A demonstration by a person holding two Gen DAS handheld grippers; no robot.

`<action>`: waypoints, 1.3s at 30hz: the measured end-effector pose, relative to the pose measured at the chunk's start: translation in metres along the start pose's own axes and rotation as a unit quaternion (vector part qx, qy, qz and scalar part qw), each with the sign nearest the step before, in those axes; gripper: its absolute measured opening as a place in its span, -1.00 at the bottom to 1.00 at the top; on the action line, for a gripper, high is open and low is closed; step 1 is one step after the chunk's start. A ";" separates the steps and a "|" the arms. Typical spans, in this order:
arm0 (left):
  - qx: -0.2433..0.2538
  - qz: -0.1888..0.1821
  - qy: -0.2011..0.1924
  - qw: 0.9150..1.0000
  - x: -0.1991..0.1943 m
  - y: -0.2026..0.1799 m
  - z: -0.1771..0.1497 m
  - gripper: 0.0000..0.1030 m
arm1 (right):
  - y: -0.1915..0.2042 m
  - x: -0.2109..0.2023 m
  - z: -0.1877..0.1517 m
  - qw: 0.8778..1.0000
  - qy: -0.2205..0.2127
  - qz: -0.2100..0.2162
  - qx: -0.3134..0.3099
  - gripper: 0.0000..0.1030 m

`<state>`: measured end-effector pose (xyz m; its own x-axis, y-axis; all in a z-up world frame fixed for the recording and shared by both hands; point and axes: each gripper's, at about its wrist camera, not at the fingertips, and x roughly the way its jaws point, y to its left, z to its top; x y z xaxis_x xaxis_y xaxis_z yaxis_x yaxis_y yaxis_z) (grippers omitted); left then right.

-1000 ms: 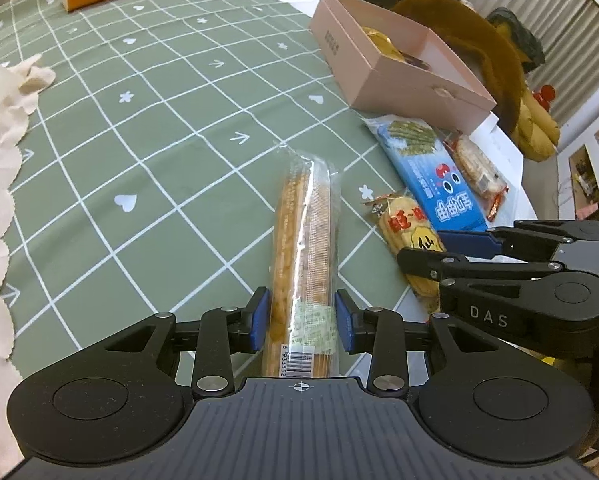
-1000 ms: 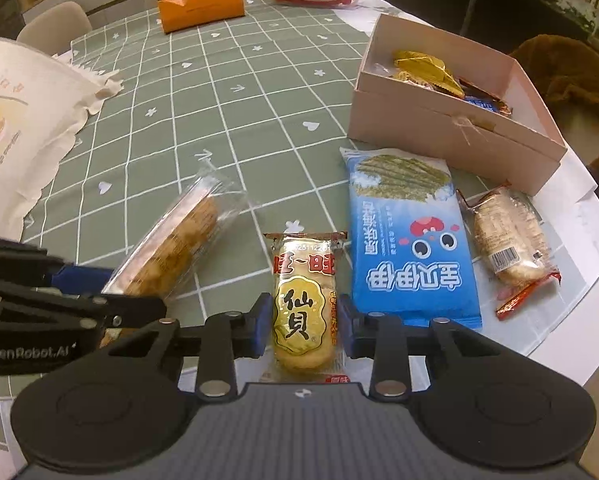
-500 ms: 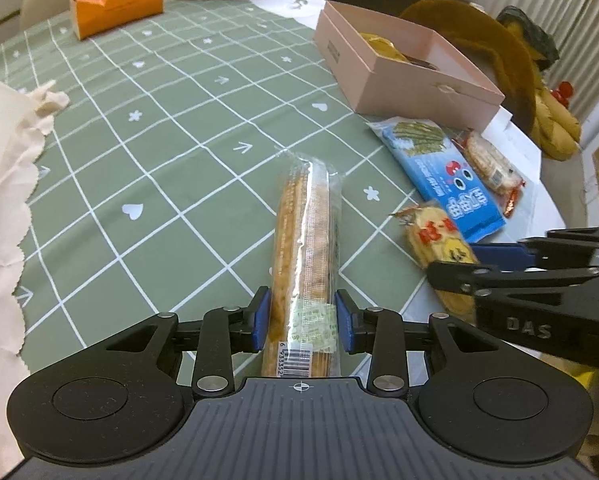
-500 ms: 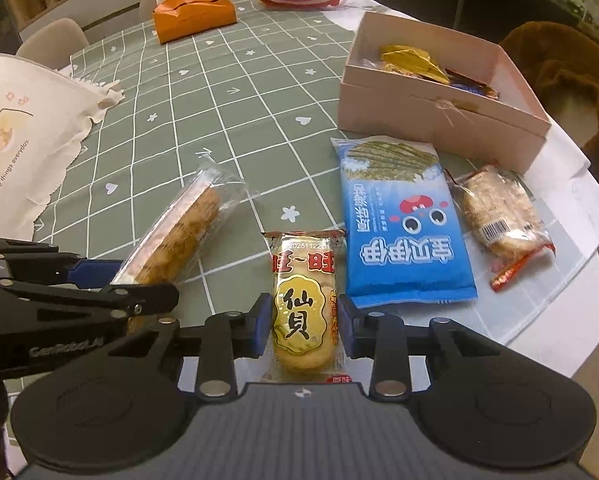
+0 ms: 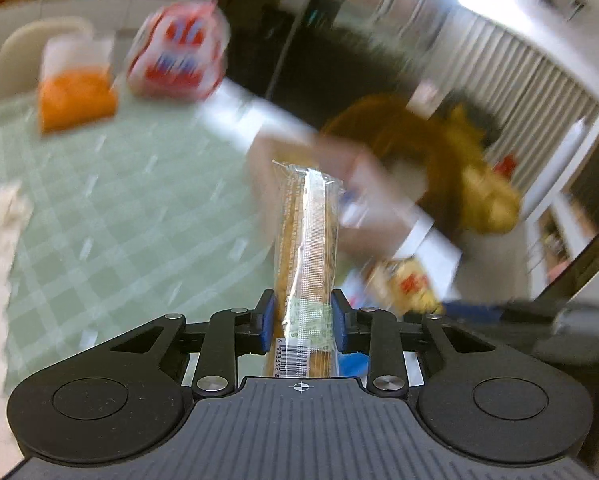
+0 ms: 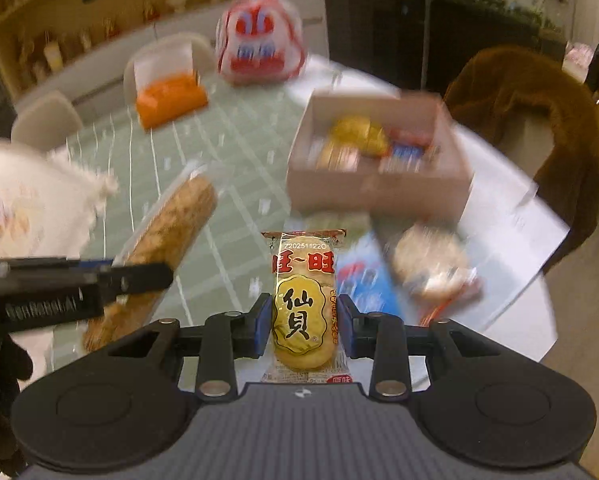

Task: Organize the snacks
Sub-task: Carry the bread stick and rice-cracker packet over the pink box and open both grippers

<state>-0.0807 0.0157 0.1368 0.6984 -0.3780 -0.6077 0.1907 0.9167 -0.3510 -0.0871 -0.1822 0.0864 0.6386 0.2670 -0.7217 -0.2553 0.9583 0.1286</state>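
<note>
My left gripper [image 5: 302,320] is shut on a long clear-wrapped biscuit stick pack [image 5: 306,248] and holds it lifted above the green checked tablecloth [image 5: 131,208]. It also shows in the right wrist view [image 6: 167,236] with the left gripper [image 6: 139,276] on it. My right gripper [image 6: 304,328] is shut on a yellow rice cracker packet [image 6: 304,304], also lifted. The open pink box [image 6: 379,184] with several snacks inside stands ahead. A blue snack bag [image 6: 363,280] and a round cracker packet [image 6: 431,264] lie on the table below.
An orange tissue box [image 6: 170,100] and a red-and-white plush [image 6: 259,44] stand at the far end. A white cloth bag [image 6: 27,200] lies at the left. A chair with a brown coat [image 6: 531,120] stands beside the table's right edge.
Both grippers have risen off the table with their snacks and tilted up toward the pink box. The view is blurred by the motion.
</note>
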 end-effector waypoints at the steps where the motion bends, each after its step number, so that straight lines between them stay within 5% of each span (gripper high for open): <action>1: 0.007 -0.011 -0.018 1.000 -0.005 -0.008 0.018 -0.36 | -0.003 -0.008 0.010 1.000 -0.014 -0.002 -0.001 -0.34; 7: 0.040 -0.043 -0.073 0.996 0.004 -0.051 0.104 -0.36 | -0.036 -0.056 0.087 0.993 -0.115 -0.029 -0.004 -0.34; 13: 0.037 -0.026 -0.041 0.998 0.073 -0.061 0.126 -0.35 | -0.068 -0.055 0.139 0.987 -0.151 -0.062 0.001 -0.34; 23: -0.019 -0.036 0.040 0.998 0.186 -0.041 0.127 -0.34 | -0.115 0.016 0.160 0.993 -0.097 -0.061 0.002 -0.34; 26: -0.027 -0.013 0.028 0.999 0.212 -0.028 0.120 -0.33 | -0.131 0.040 0.160 0.995 -0.076 -0.056 0.013 -0.34; 30: -0.067 -0.012 0.001 0.998 0.209 -0.004 0.119 -0.34 | -0.145 0.072 0.161 0.998 -0.047 -0.038 0.028 -0.34; 35: -0.094 0.038 -0.006 0.995 0.187 0.014 0.109 -0.34 | -0.144 0.107 0.175 0.998 -0.036 -0.008 0.056 -0.33; 39: -0.104 0.048 0.022 0.993 0.172 0.019 0.087 -0.34 | -0.127 0.140 0.205 0.995 -0.014 0.071 0.073 -0.05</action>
<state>0.1027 -0.0201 0.0875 0.6754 -0.3000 -0.6737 -0.0240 0.9041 -0.4267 0.1839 -0.2459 0.1081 0.6236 0.4007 -0.6712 -0.2376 0.9152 0.3256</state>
